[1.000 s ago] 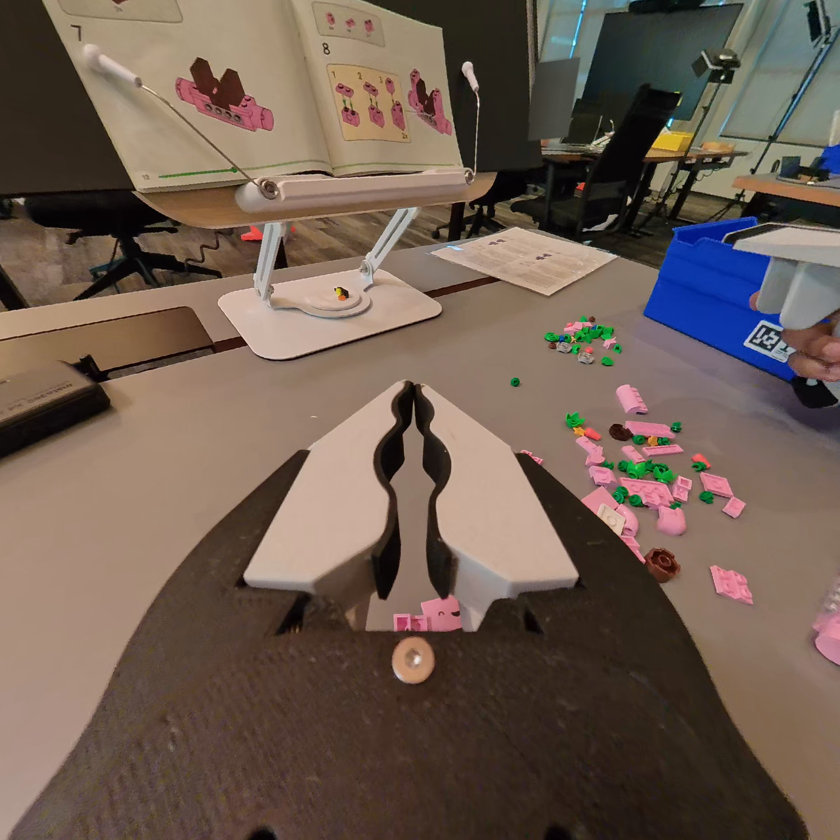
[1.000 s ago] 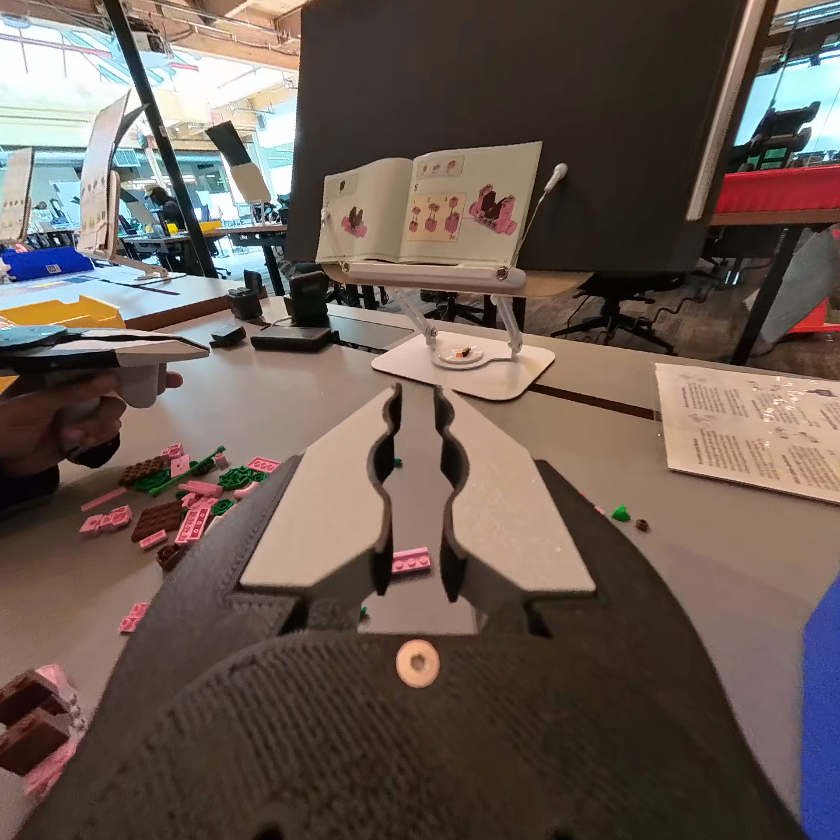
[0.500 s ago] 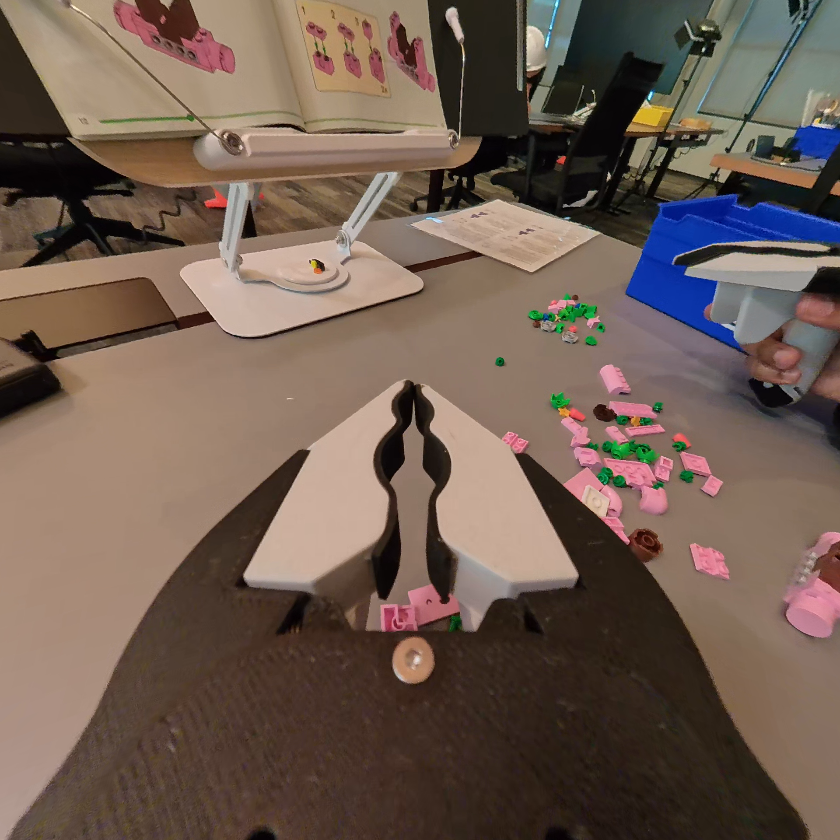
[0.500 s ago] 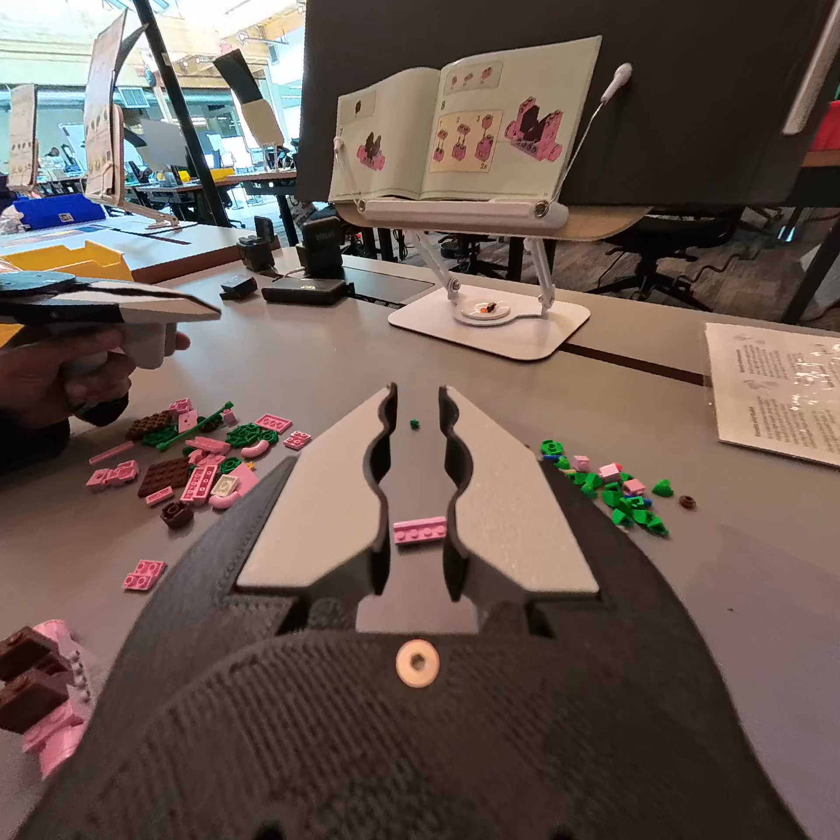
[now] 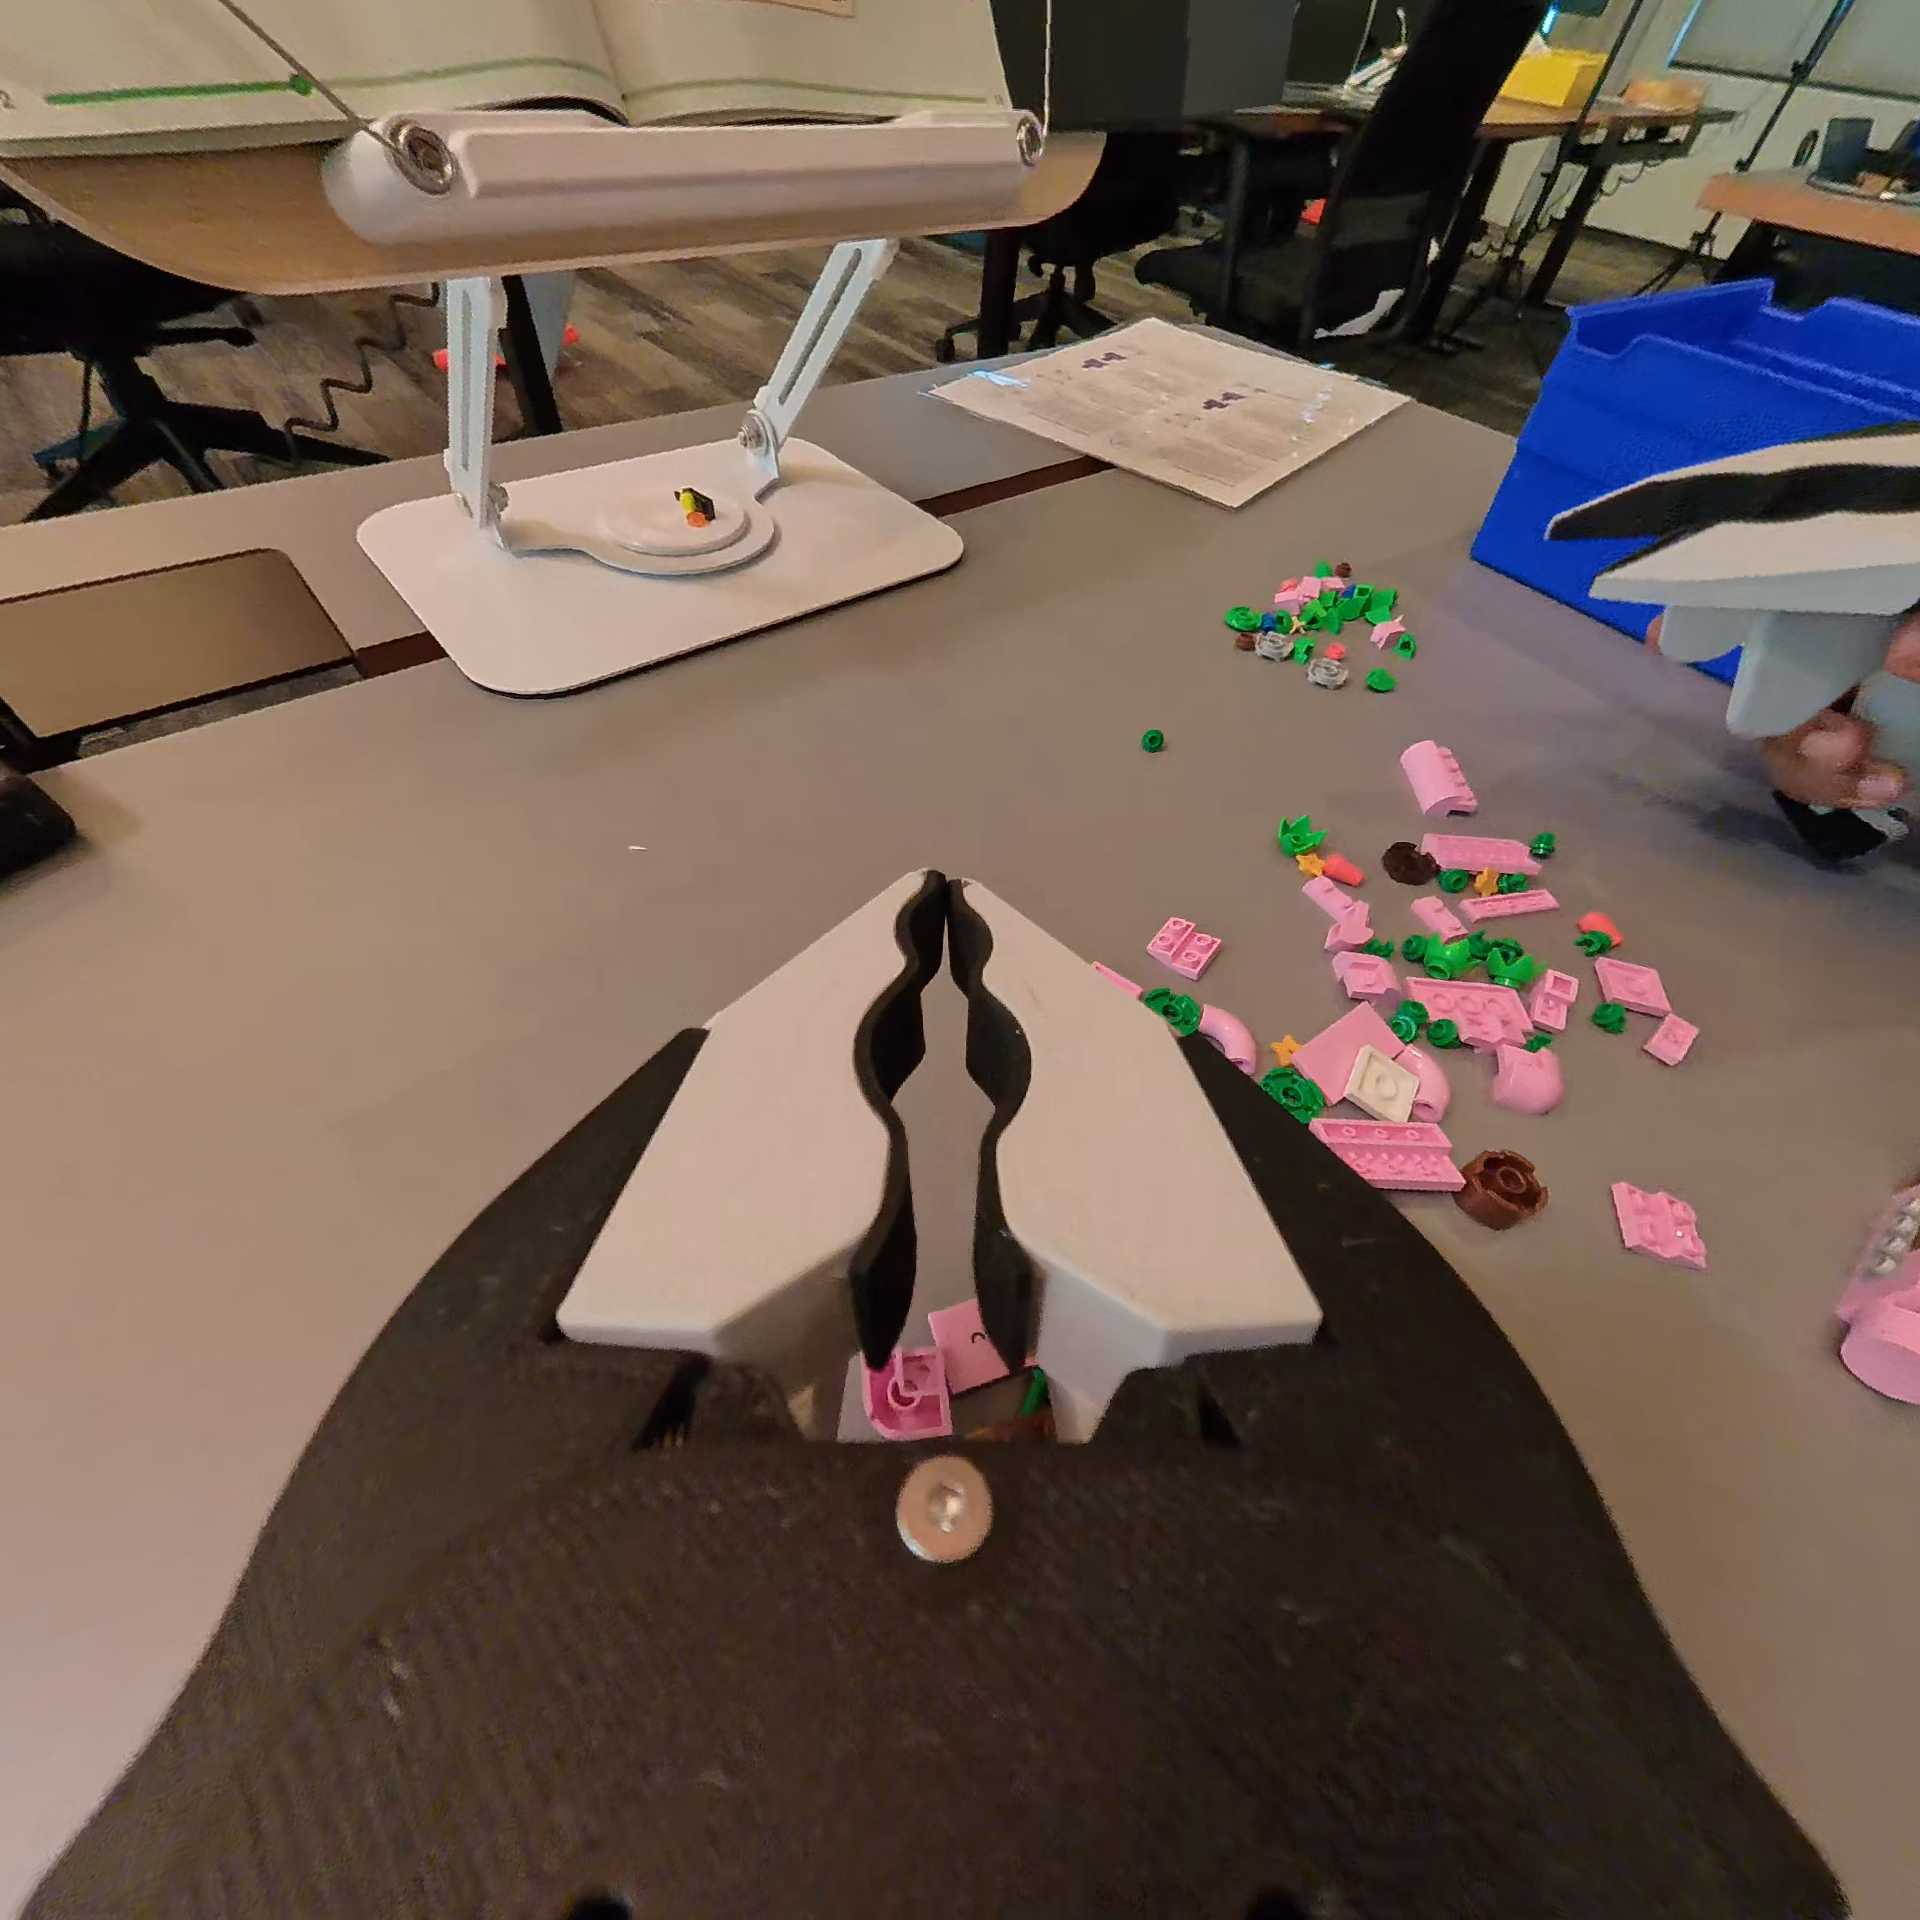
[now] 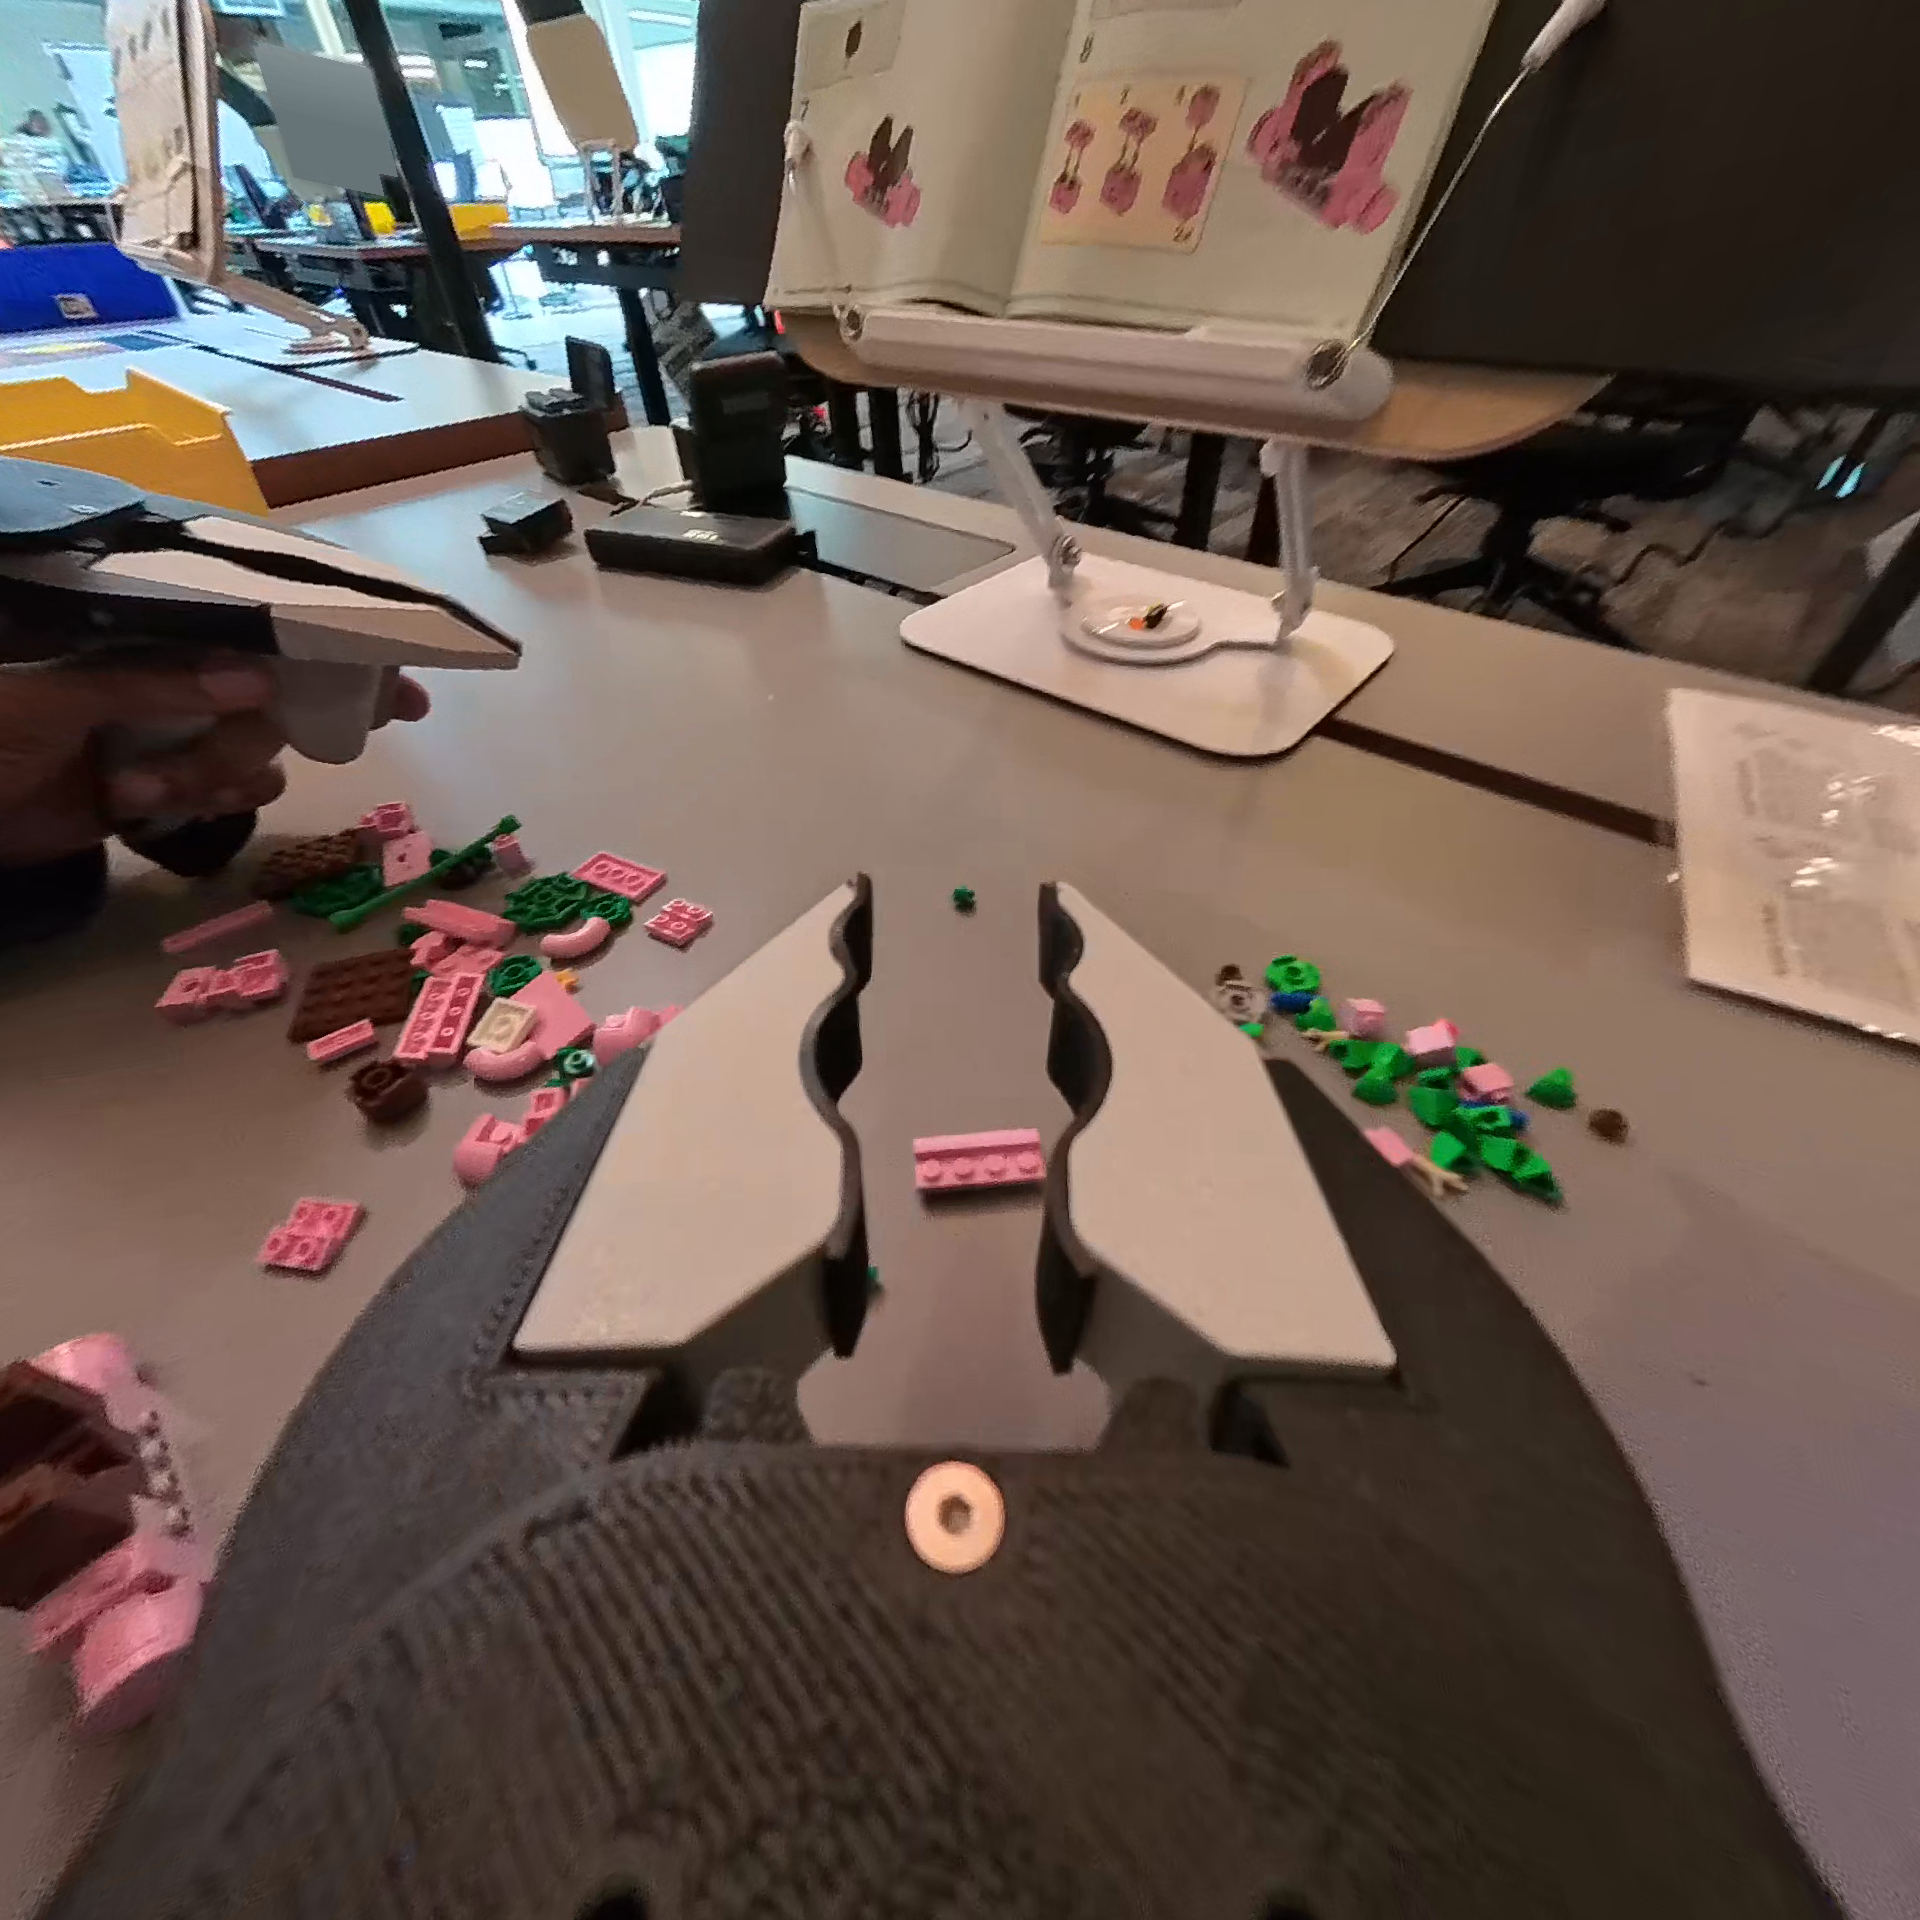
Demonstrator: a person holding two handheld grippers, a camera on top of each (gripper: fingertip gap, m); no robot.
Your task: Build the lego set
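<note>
My left gripper (image 5: 948, 883) is shut and empty, above the grey table left of a spread of pink, green and brown Lego pieces (image 5: 1455, 997). A few pink pieces (image 5: 914, 1392) show on the table beneath its jaws. My right gripper (image 6: 954, 894) is open and low over the table, with a pink one-by-four plate (image 6: 979, 1158) lying flat between its fingers, untouched. A partly built pink and brown assembly (image 6: 83, 1507) lies at the lower left, and it also shows at the right edge of the left wrist view (image 5: 1886, 1320).
An open instruction booklet (image 6: 1091, 156) rests on a white stand (image 5: 665, 561) at the back. A blue bin (image 5: 1714, 416) and a printed sheet (image 5: 1164, 405) lie at the far right. A small heap of green bits (image 6: 1434, 1101) is right of my right gripper. Black devices (image 6: 686, 540) sit far left. Some 20 cm of space lies between my two pairs of fingers.
Both grippers have moved forward toward the book stand and tilted down. The right gripper's jaws have opened wider around the pink plate. The left gripper has stayed shut.
</note>
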